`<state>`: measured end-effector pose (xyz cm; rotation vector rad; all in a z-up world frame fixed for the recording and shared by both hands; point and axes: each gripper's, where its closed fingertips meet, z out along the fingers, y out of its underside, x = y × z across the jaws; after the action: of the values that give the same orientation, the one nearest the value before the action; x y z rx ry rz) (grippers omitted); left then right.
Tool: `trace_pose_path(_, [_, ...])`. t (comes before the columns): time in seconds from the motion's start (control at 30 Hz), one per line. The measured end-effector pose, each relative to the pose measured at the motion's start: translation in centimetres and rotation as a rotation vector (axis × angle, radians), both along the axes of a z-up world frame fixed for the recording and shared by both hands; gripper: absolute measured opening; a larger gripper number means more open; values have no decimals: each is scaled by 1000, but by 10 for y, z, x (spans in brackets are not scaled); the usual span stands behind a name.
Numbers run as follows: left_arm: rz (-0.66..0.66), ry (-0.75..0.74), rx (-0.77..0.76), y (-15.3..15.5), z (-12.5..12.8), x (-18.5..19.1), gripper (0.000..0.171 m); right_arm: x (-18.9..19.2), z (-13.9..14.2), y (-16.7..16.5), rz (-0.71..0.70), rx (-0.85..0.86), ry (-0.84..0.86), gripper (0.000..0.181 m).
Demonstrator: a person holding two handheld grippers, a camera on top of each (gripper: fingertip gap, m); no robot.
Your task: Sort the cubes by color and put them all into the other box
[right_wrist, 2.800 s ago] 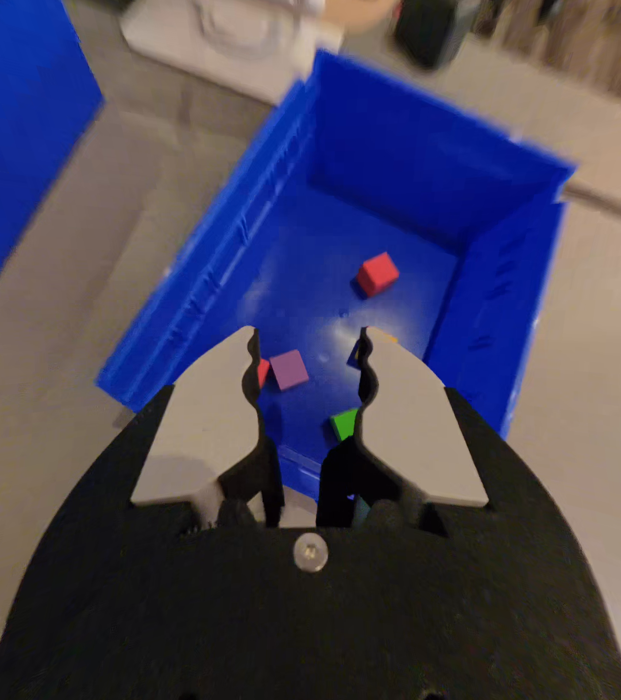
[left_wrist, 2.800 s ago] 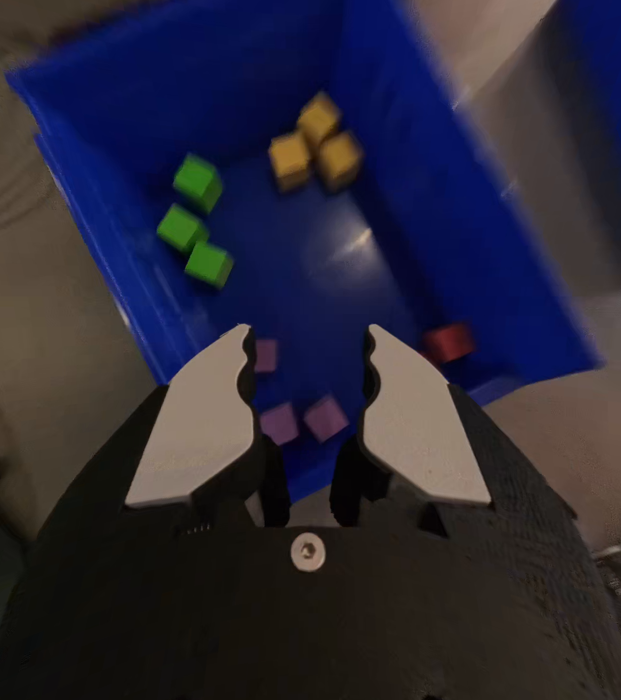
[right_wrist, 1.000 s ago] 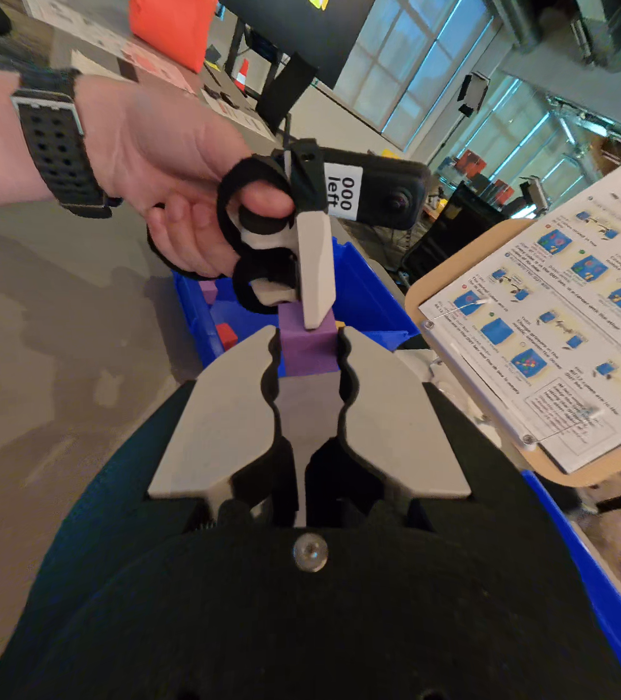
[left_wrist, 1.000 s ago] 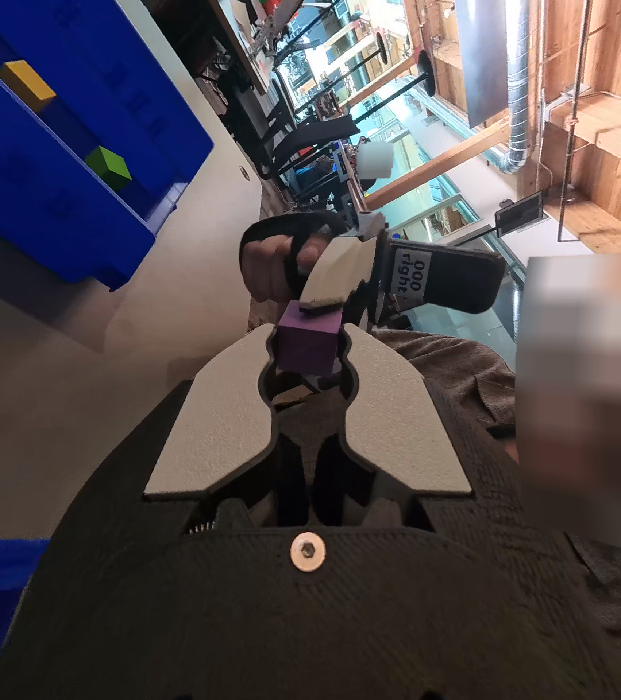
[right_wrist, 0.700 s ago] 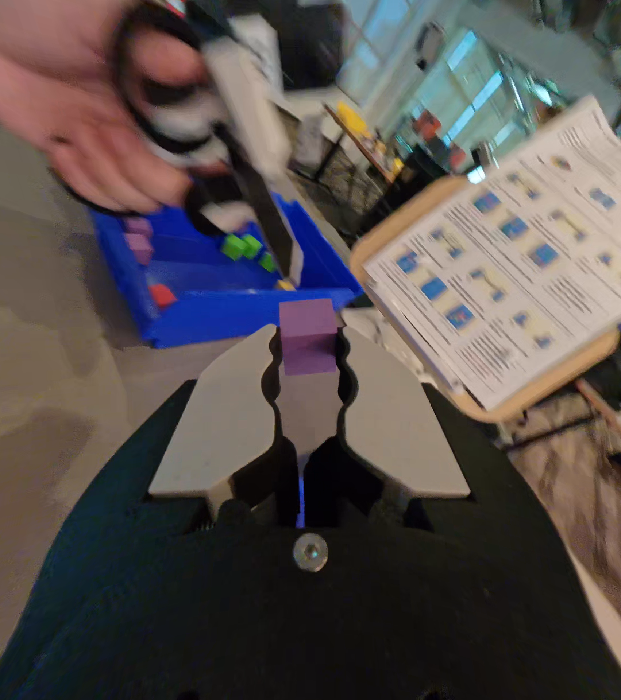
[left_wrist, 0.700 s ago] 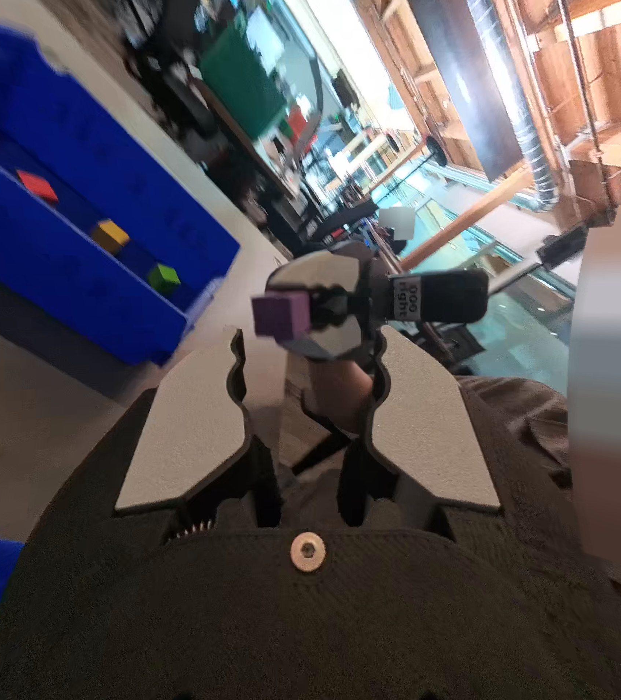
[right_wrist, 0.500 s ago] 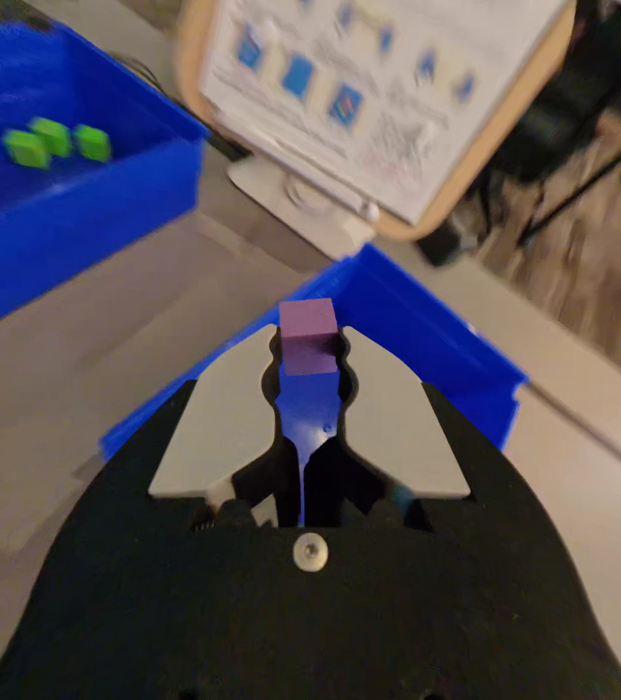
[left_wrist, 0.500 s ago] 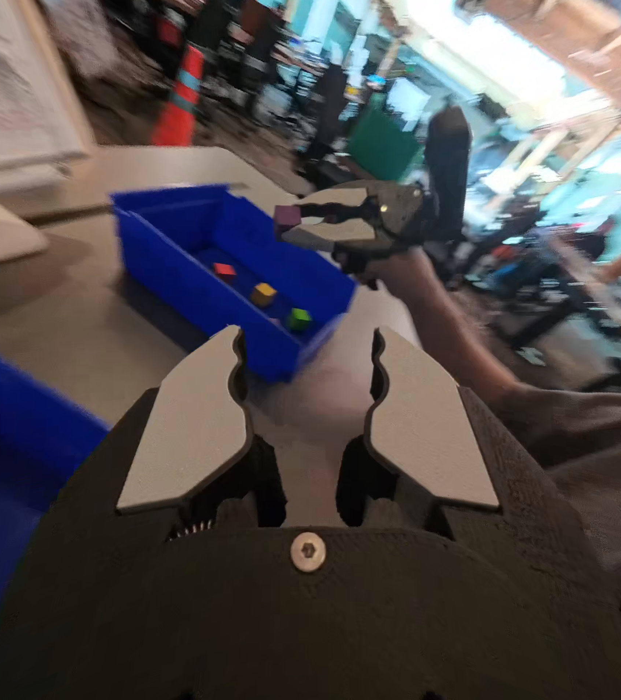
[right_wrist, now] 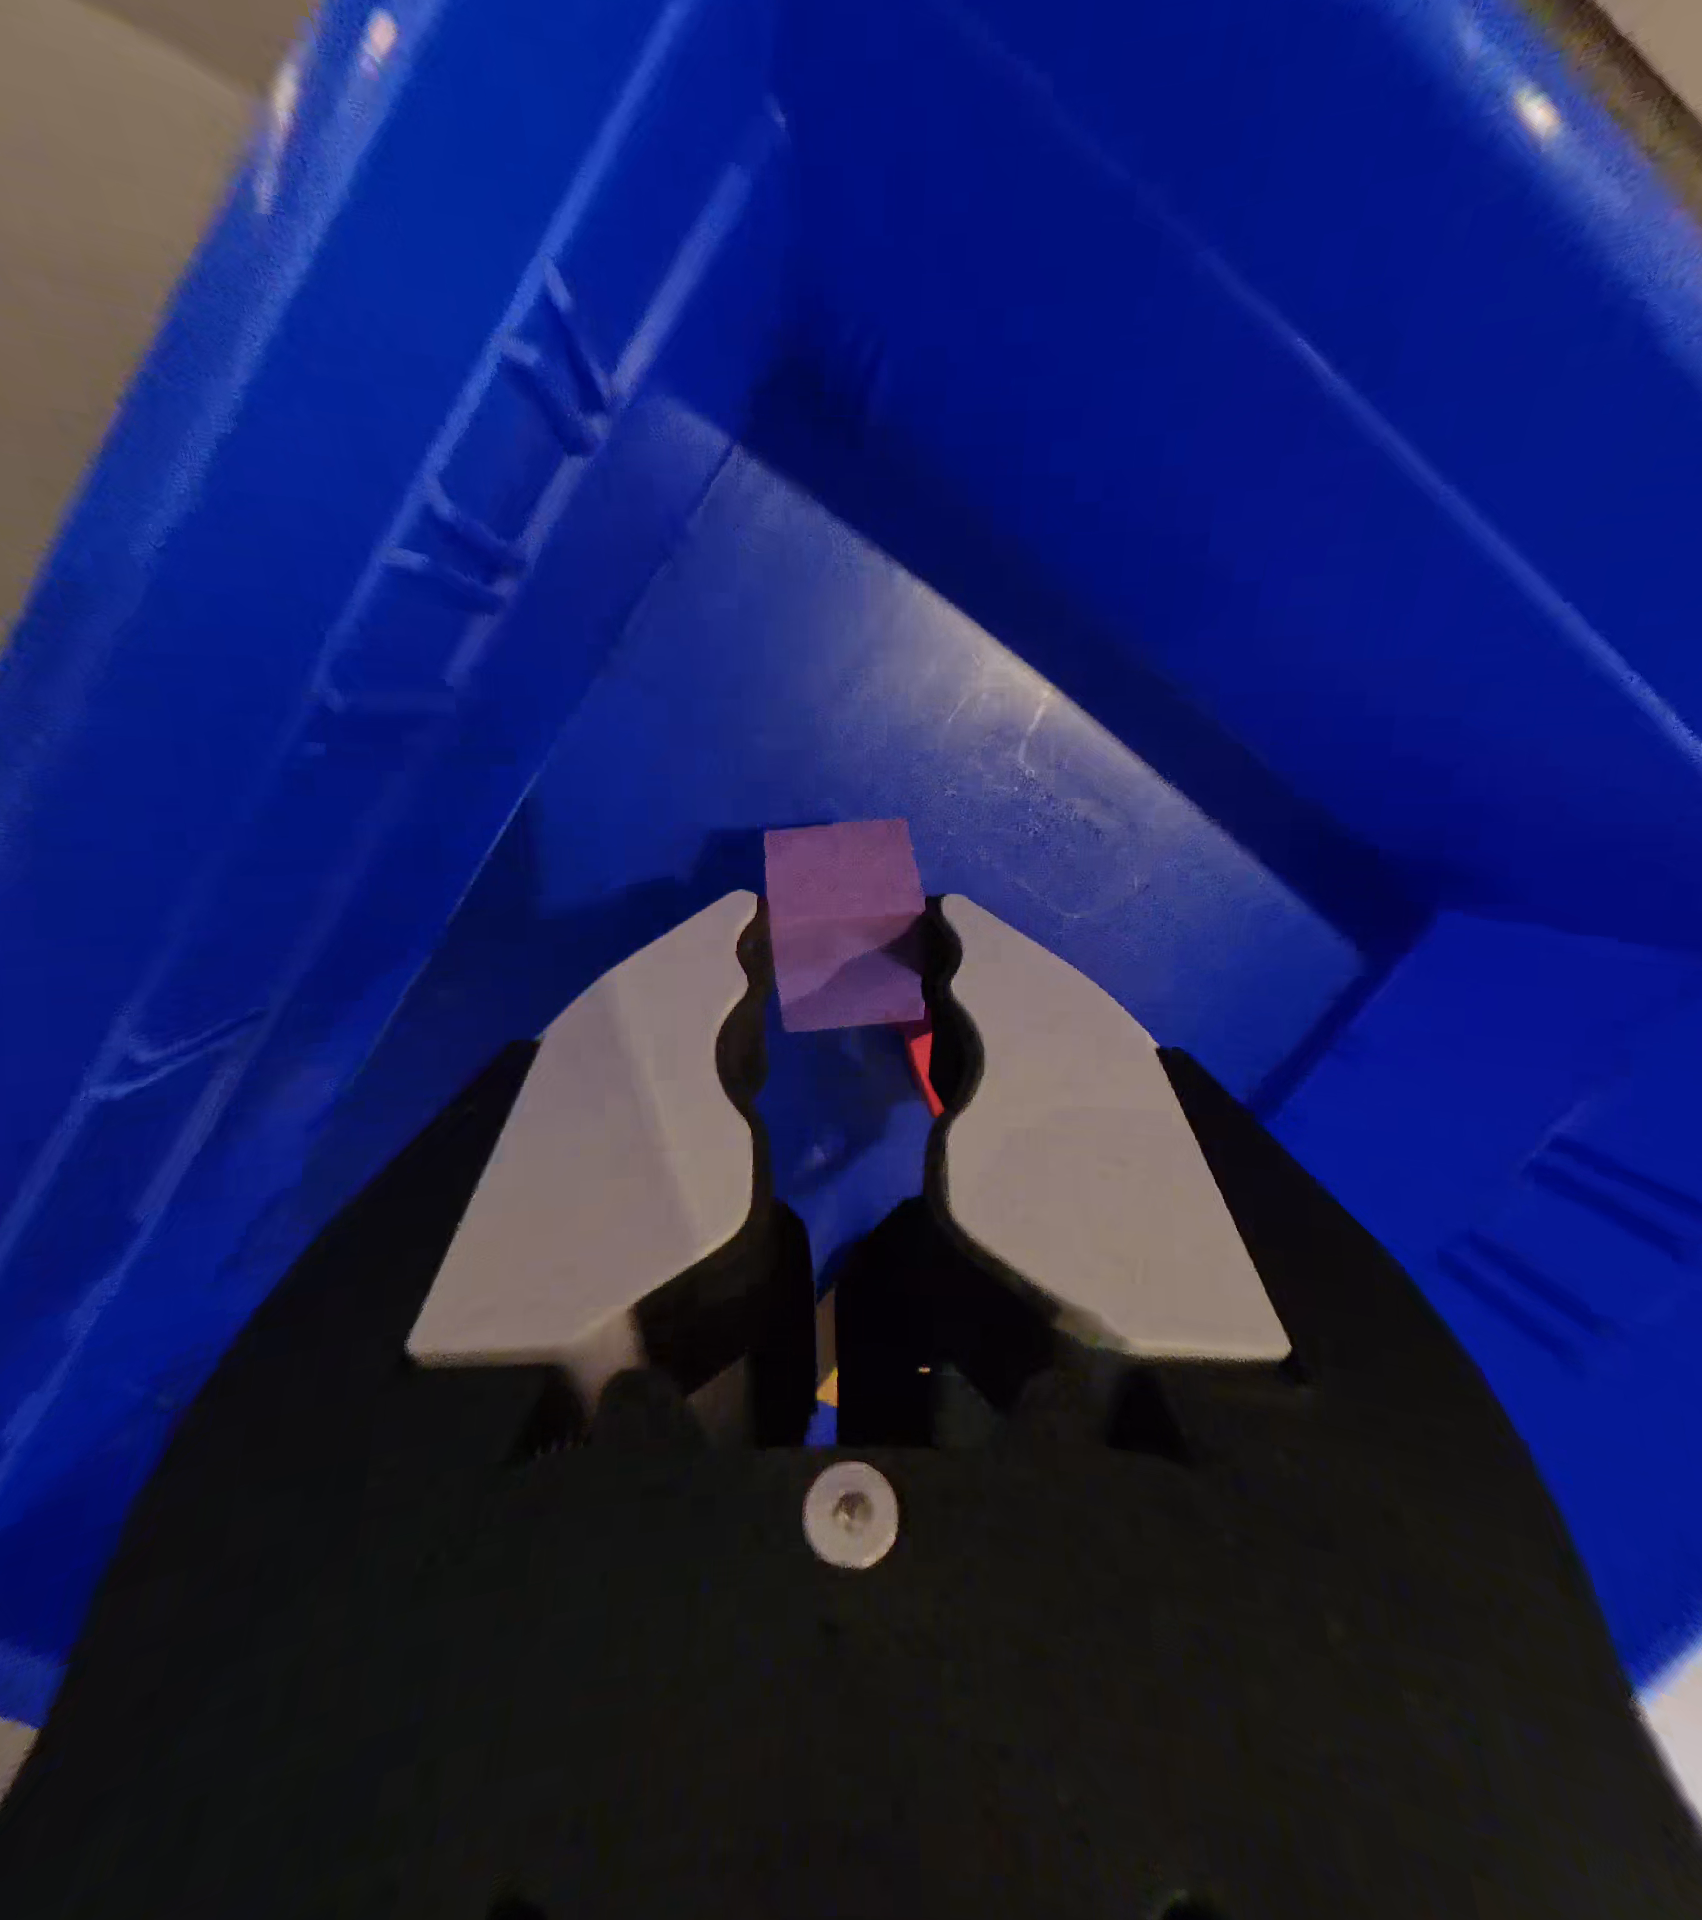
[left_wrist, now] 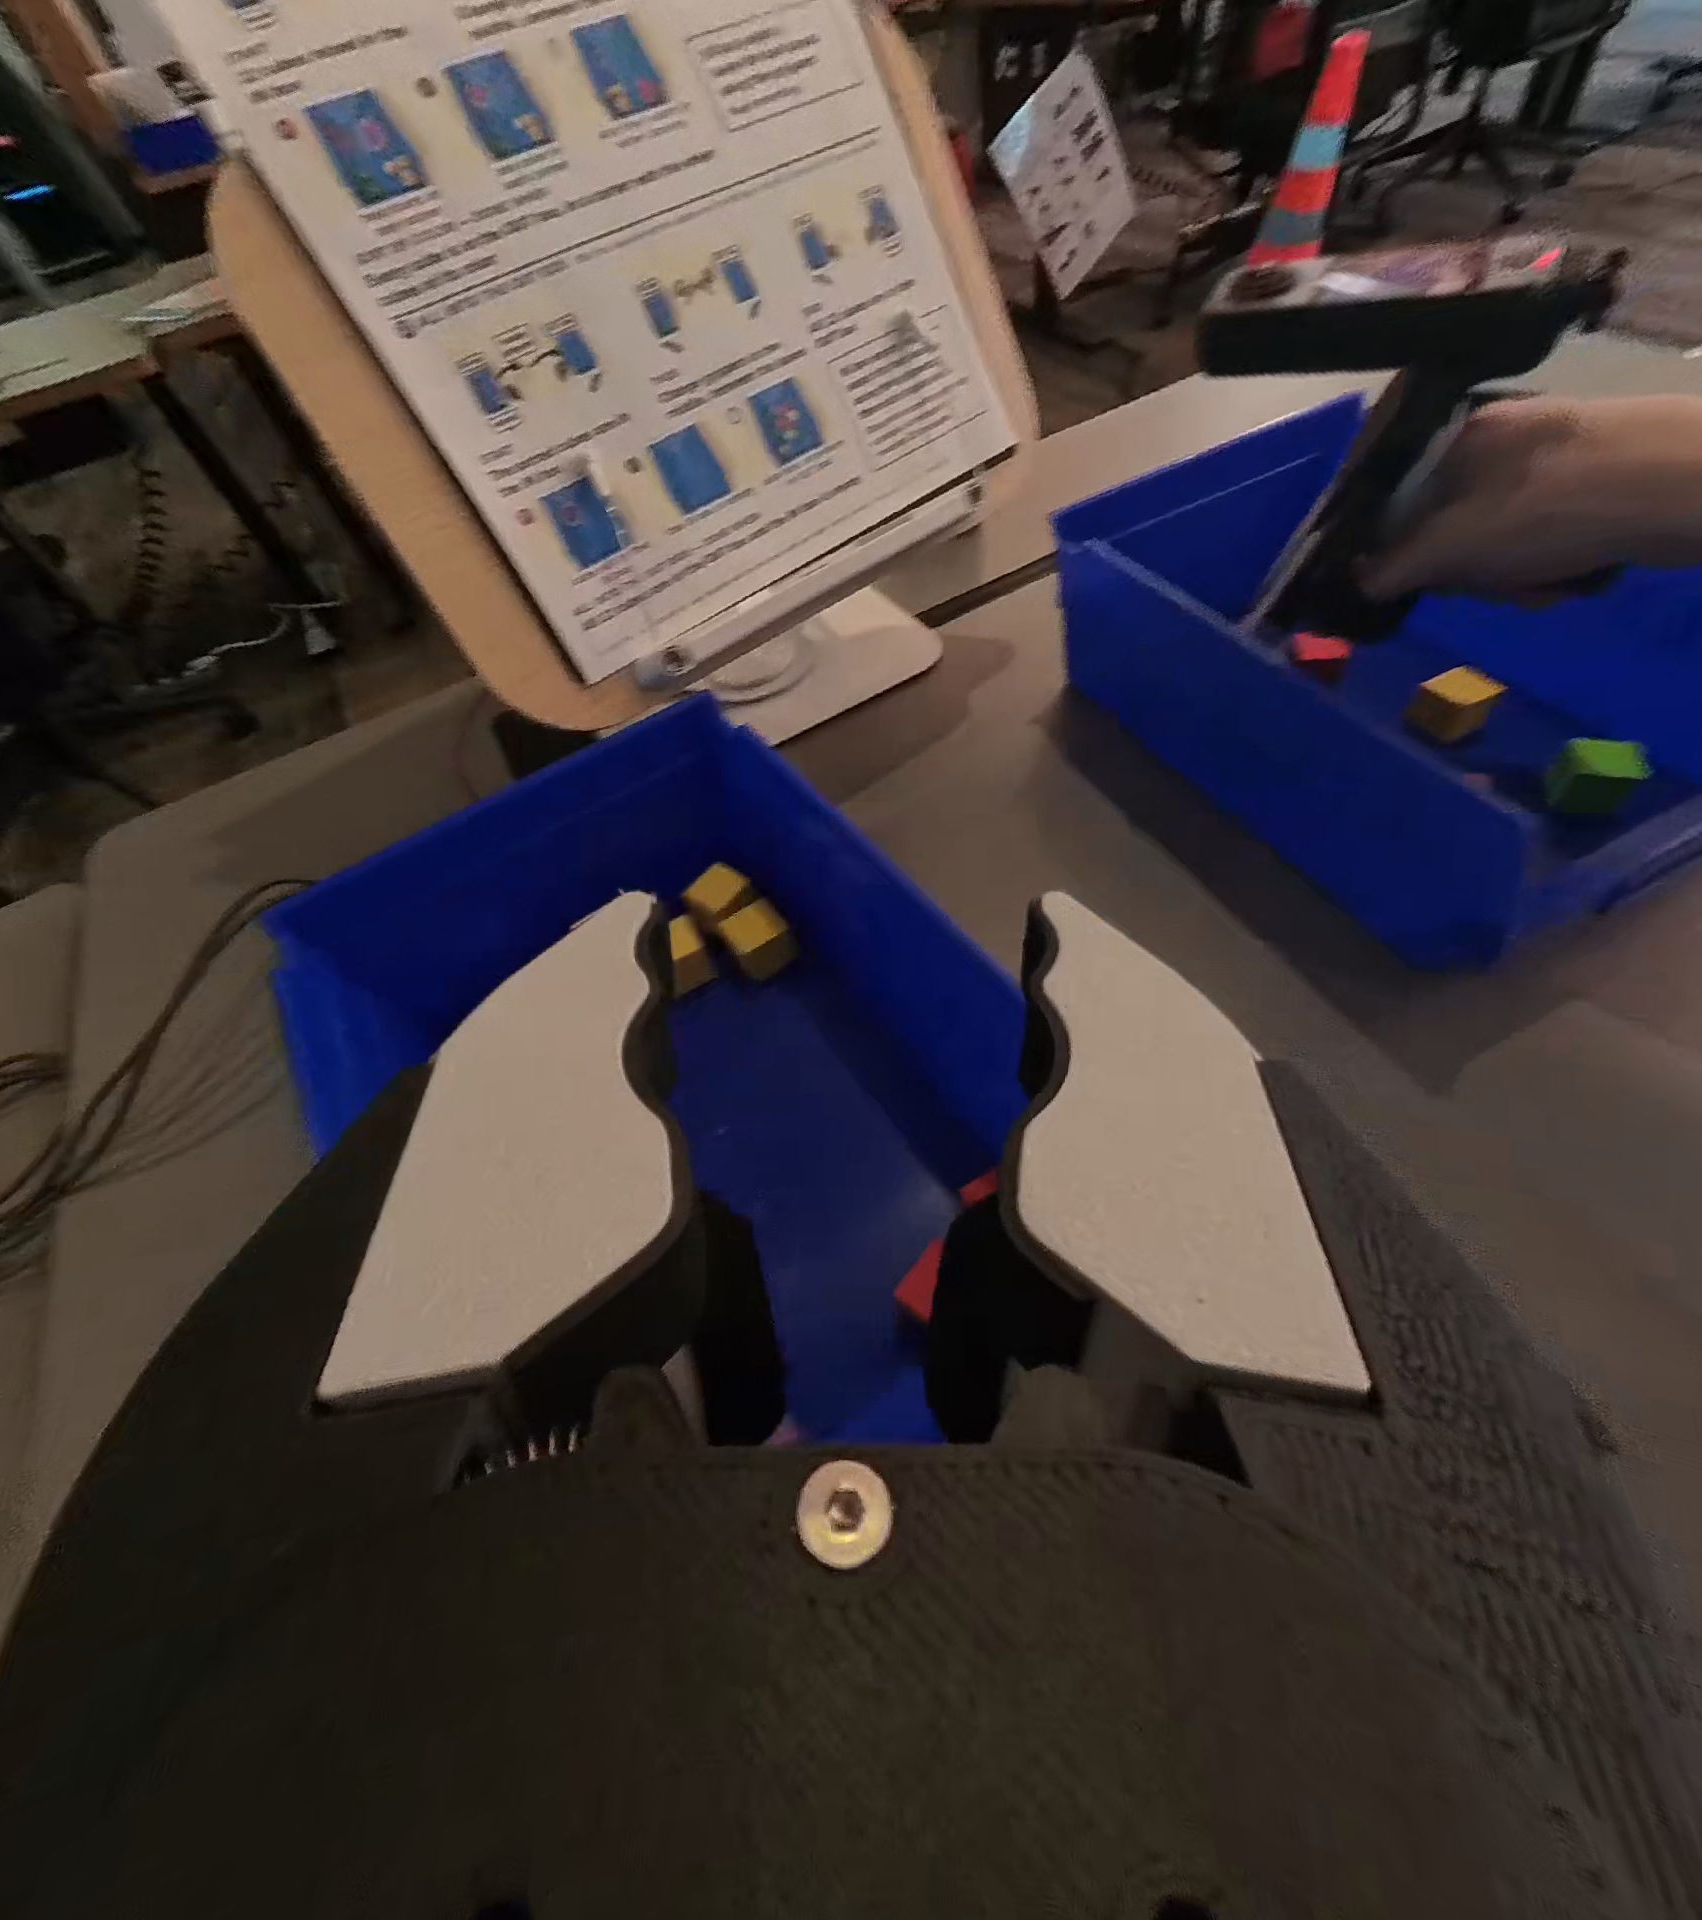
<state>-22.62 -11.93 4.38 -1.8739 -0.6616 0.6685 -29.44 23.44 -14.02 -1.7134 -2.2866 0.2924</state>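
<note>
Currently catalogued, from the held item outward:

Purple cube [right_wrist: 842, 920]: pinched at the very tips of the right gripper [right_wrist: 845, 914], low inside a blue bin, near a corner of its floor; whether it touches the floor I cannot tell.
Handling: judged light and rigid, likely painted wood or foam; flat matte faces, so 2 opposite faces are the place to take hold; only part of it sits between the tips, so the hold looks shallow.
Right gripper: closed down to the cube's width, both fingers pressing its sides.
Right bin [right_wrist: 1242, 436]: blue plastic, ribbed walls; a sliver of red shows behind the right finger.
Left gripper [left_wrist: 839, 920]: jaws spread wide, holding nothing, poised above the near bin.
Near bin [left_wrist: 473, 935]: blue; 3 yellow cubes [left_wrist: 733, 930] clustered at its far end, 1 red cube [left_wrist: 935, 1262] partly hidden by the right finger.
Far bin [left_wrist: 1242, 717]: blue, to the right; holds 1 yellow cube [left_wrist: 1455, 703], 1 green cube [left_wrist: 1595, 774] and 1 red cube [left_wrist: 1320, 652]; a person's hand [left_wrist: 1564, 499] dips the other gripper into it.
Instruction board [left_wrist: 618, 312]: printed sheet on a tilted stand behind the bins.
Table [left_wrist: 1190, 1039]: grey, cables [left_wrist: 47, 1122] trailing at left.
Background: traffic cone [left_wrist: 1309, 156], blurred workshop clutter.
</note>
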Motion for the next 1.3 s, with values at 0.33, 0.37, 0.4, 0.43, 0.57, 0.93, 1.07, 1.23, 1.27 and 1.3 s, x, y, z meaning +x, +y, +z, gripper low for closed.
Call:
trace_pose_path(0.33, [51, -308, -185, -18, -48, -76, 62, 9, -3, 4, -2, -24, 10, 56])
trace_pose_path(0.37, [52, -334, -209, -14, -56, -86, 62, 9, 10, 5, -6, -37, 67, 53])
trace_pose_path(0.4, [53, -364, -226, -10, -63, -97, 61, 11, 26, 4, -10, -64, 138, 50])
trace_pose_path(0.43, [59, -413, -245, -7, -74, -106, 60, 15, 43, 2, -14, -90, 213, 48])
trace_pose_path(0.57, [154, -649, -343, -4, -128, -137, 57, 53, 103, -13, -9, -119, 507, 37])
trace_pose_path(0.93, [244, -771, -332, 18, -182, -180, 55, 107, 116, -47, 49, -157, 683, 30])
trace_pose_path(1.07, [268, -781, -352, 19, -191, -183, 55, 105, 118, -50, 69, -165, 691, 30])
trace_pose_path(1.23, [267, -802, -361, 21, -195, -180, 29, 107, 124, -53, 91, -164, 714, 30])
trace_pose_path(1.27, [272, -790, -363, 20, -194, -181, 28, 108, 125, -54, 93, -164, 719, 30])
trace_pose_path(1.3, [269, -790, -345, 20, -192, -180, 28, 108, 126, -54, 97, -159, 720, 29])
